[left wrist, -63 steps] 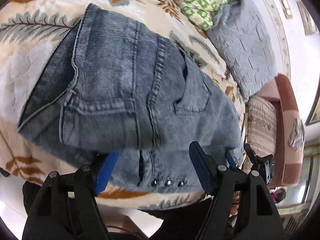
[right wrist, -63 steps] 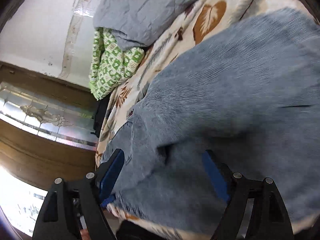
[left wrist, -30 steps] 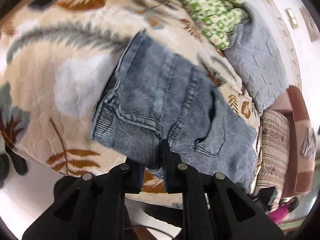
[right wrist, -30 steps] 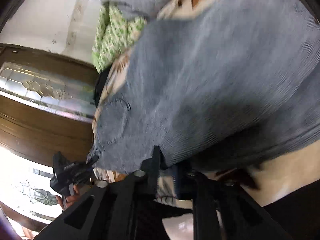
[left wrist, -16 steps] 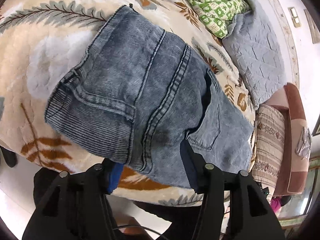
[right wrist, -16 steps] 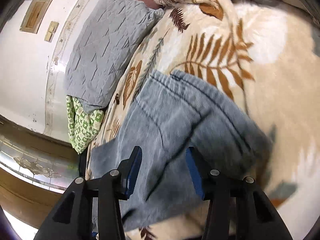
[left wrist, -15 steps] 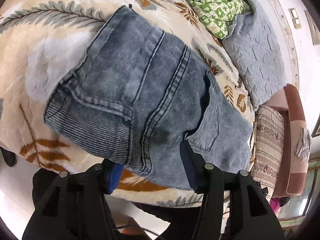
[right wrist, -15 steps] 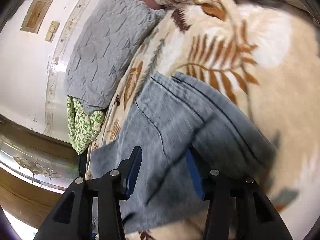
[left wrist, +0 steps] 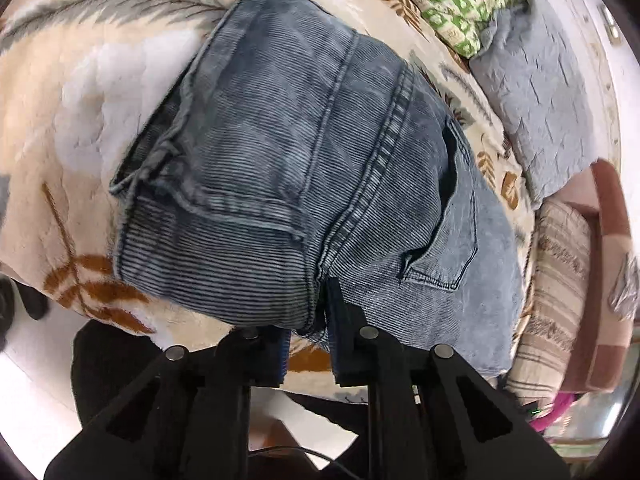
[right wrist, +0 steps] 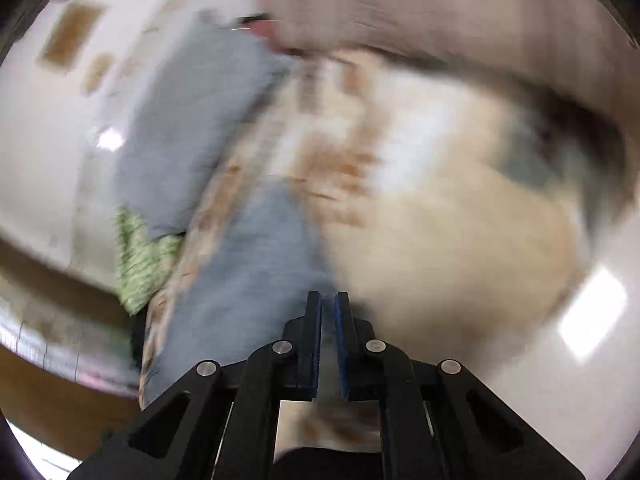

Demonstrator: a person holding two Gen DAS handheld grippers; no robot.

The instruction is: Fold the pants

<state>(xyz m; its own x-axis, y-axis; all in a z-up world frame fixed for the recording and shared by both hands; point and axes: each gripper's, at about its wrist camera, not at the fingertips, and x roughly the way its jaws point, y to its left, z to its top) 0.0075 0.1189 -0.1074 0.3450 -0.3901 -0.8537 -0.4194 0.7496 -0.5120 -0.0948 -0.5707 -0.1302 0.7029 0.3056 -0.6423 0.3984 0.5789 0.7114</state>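
- Left gripper (left wrist: 308,316): matte black frame of angular, triangular cut-out arms, with 3 round silver screw heads showing.
- Its fingers (left wrist: 338,320) are black with blue pads.
- Right gripper (right wrist: 327,312): same black frame, 4 silver screw heads, 2 blue-lined fingers (right wrist: 314,320).
- A thin black cable runs below the left frame.

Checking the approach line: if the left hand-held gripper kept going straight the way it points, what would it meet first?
The jeans. The left hand-held gripper is already closed on their near edge, so going on means pushing further into the folded denim, with the leaf-print blanket presumably beneath. Depth under the fabric isn't visible.
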